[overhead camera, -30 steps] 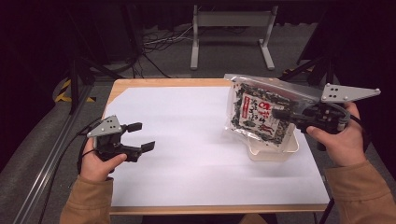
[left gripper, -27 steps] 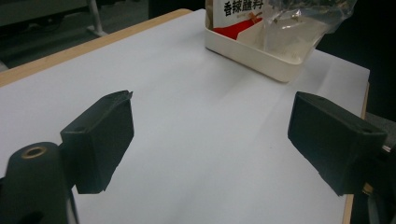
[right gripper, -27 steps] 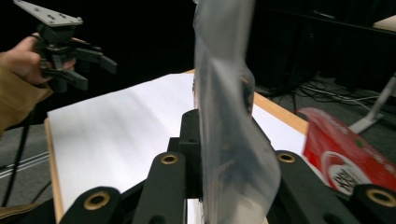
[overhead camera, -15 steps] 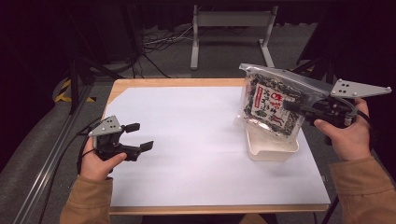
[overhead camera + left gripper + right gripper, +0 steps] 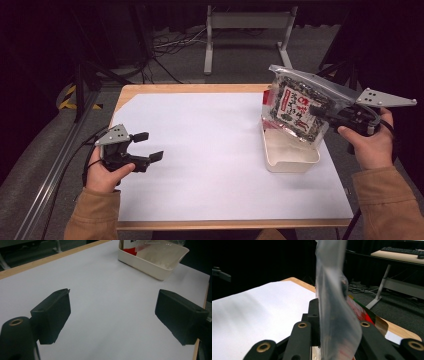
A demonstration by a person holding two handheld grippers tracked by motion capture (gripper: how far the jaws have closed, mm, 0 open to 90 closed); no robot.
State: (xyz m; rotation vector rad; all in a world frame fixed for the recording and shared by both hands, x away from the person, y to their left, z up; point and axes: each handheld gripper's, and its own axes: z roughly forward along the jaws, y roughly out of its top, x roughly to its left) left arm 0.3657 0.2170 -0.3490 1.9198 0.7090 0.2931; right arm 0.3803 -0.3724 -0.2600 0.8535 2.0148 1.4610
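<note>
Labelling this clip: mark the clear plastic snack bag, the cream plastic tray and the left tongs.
clear plastic snack bag (image 5: 296, 107), high view, printed front panel
cream plastic tray (image 5: 292, 162), high view, near rim
left tongs (image 5: 148, 146), high view, gap between open tips

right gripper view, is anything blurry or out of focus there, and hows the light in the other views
Right gripper view: the clear bag sits so close that it is soft and smeared; dark backdrop. High view: the white sheet is evenly lit, surroundings nearly black. Left gripper view: the jaws look soft up close, the cream tray sharper.
</note>
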